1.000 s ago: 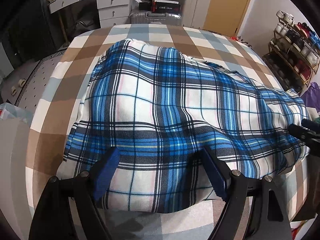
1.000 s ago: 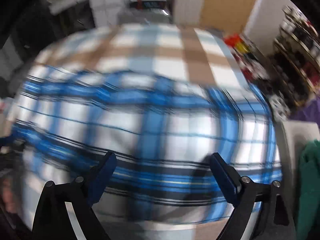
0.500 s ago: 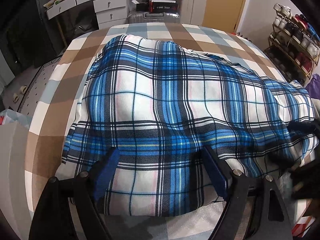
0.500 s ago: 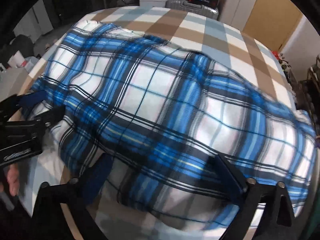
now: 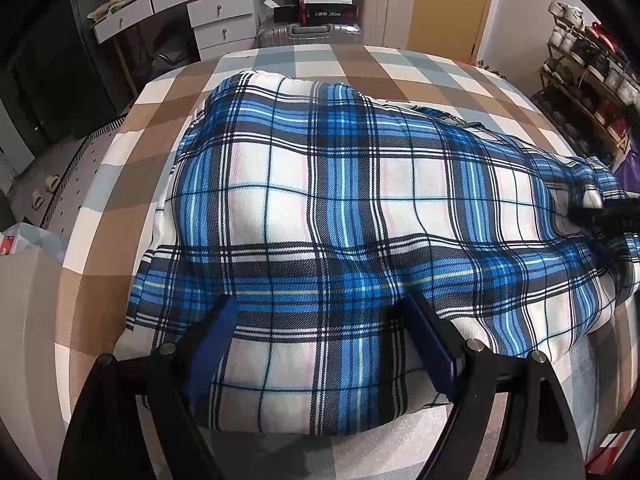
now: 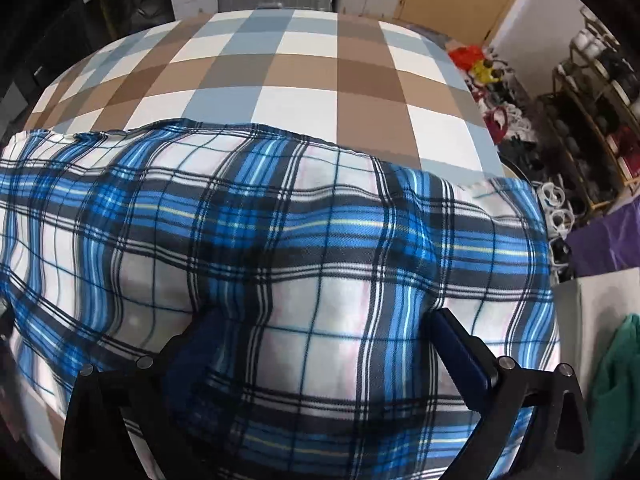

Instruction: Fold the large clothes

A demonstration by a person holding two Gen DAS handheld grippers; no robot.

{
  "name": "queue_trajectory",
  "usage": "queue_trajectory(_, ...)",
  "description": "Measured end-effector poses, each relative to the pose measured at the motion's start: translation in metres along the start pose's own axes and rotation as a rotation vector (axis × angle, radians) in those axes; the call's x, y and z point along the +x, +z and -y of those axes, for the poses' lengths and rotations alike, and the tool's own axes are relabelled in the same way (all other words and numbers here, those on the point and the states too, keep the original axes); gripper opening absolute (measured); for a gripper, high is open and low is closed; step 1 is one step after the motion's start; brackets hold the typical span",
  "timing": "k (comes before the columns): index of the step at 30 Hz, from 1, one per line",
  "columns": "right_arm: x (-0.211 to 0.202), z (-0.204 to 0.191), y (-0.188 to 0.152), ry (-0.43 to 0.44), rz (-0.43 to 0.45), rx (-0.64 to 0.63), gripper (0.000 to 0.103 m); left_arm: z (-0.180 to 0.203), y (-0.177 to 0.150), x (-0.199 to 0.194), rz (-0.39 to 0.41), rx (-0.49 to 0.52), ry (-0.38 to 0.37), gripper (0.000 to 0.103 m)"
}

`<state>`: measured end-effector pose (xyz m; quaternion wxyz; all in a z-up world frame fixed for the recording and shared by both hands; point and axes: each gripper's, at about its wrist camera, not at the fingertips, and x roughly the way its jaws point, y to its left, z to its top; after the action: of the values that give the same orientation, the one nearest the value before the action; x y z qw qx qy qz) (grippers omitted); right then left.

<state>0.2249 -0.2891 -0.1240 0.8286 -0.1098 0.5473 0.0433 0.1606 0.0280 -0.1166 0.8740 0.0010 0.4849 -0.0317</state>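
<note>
A large blue, white and black plaid garment (image 5: pixel 320 200) lies bunched across the table with the brown, grey and white checked cloth (image 5: pixel 132 184). My left gripper (image 5: pixel 320 304) stands open over the garment's near edge, with its blue pads (image 5: pixel 216 332) resting on the fabric on either side of a stretch of cloth. My right gripper (image 6: pixel 326 318) is open too, and sits low on the garment (image 6: pixel 280 220) near its right end. From the left wrist view it shows as a black shape (image 5: pixel 608 216) at the right edge. Nothing is pinched.
Beyond the table stand white drawers (image 5: pixel 216 20) and a silver suitcase (image 5: pixel 312 34). A shoe rack (image 6: pixel 592 120) lines the right wall, with a purple bag (image 6: pixel 612 236) and a green cloth (image 6: pixel 616 380) near the table's right side. A grey box (image 5: pixel 24 320) sits at left.
The right gripper swung from over the garment's left part to its right end and sank onto the cloth. The left gripper held its place, and the fabric settled flatter.
</note>
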Motion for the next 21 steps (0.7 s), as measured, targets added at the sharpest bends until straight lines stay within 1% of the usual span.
queue_trajectory(1, -0.011, 0.003, 0.005, 0.009, 0.046, 0.005, 0.092, 0.0, 0.001, 0.0, -0.001, 0.0, 0.001, 0.082)
queue_trajectory(2, -0.02, 0.008, 0.01, 0.013, 0.094, 0.029, 0.092, 0.001, 0.001, 0.0, -0.002, 0.001, 0.002, 0.082)
queue_trajectory(3, -0.022, 0.014, 0.014, 0.01, 0.112, 0.058, 0.093, 0.001, 0.001, 0.0, -0.003, 0.002, 0.004, 0.082)
queue_trajectory(5, -0.008, 0.022, 0.021, -0.019, 0.061, 0.092, 0.093, 0.002, 0.001, 0.0, -0.003, 0.005, 0.01, 0.082)
queue_trajectory(6, 0.007, 0.027, 0.024, -0.037, 0.011, 0.108, 0.092, 0.003, 0.002, 0.0, -0.003, 0.008, 0.012, 0.082)
queue_trajectory(7, 0.025, 0.031, 0.024, -0.019, -0.04, 0.124, 0.092, 0.003, 0.002, 0.0, -0.003, 0.012, 0.014, 0.082)
queue_trajectory(8, 0.037, 0.033, 0.021, 0.017, -0.075, 0.137, 0.092, 0.003, 0.002, 0.001, -0.002, 0.014, 0.014, 0.083)
queue_trajectory(9, 0.036, 0.035, 0.022, 0.029, -0.042, 0.16, 0.094, 0.003, 0.002, 0.001, -0.002, 0.014, 0.014, 0.083)
queue_trajectory(10, 0.038, 0.035, 0.022, 0.036, -0.049, 0.156, 0.096, 0.003, 0.002, 0.001, -0.004, 0.015, 0.013, 0.083)
queue_trajectory(11, 0.037, 0.036, 0.023, 0.046, -0.036, 0.135, 0.097, 0.003, 0.003, 0.001, -0.003, 0.016, 0.011, 0.083)
queue_trajectory(13, 0.032, 0.042, 0.022, 0.081, -0.02, 0.137, 0.096, 0.002, 0.003, 0.001, -0.006, 0.014, 0.007, 0.083)
queue_trajectory(14, 0.029, 0.051, 0.021, 0.107, 0.006, 0.162, 0.092, 0.002, 0.003, 0.001, -0.008, 0.011, 0.006, 0.083)
queue_trajectory(15, 0.015, 0.062, 0.014, 0.156, 0.06, 0.222, 0.087, 0.001, 0.003, 0.001, -0.01, 0.011, 0.004, 0.083)
queue_trajectory(16, 0.008, 0.072, 0.01, 0.197, 0.094, 0.269, 0.086, 0.001, 0.003, 0.001, -0.009, 0.011, 0.004, 0.083)
queue_trajectory(17, -0.006, 0.078, -0.001, 0.246, 0.135, 0.307, 0.086, 0.001, 0.004, 0.001, -0.009, 0.013, 0.005, 0.083)
queue_trajectory(18, -0.014, 0.077, -0.007, 0.272, 0.152, 0.308, 0.086, 0.002, 0.004, 0.001, -0.009, 0.014, 0.007, 0.083)
queue_trajectory(19, -0.023, 0.074, -0.013, 0.284, 0.151, 0.279, 0.086, 0.002, 0.004, 0.0, -0.008, 0.015, 0.009, 0.083)
queue_trajectory(20, -0.033, 0.066, -0.021, 0.281, 0.156, 0.232, 0.086, 0.002, 0.004, 0.0, -0.007, 0.013, 0.011, 0.083)
queue_trajectory(21, -0.041, 0.056, -0.03, 0.267, 0.173, 0.157, 0.086, 0.002, 0.003, 0.0, -0.007, 0.01, 0.011, 0.083)
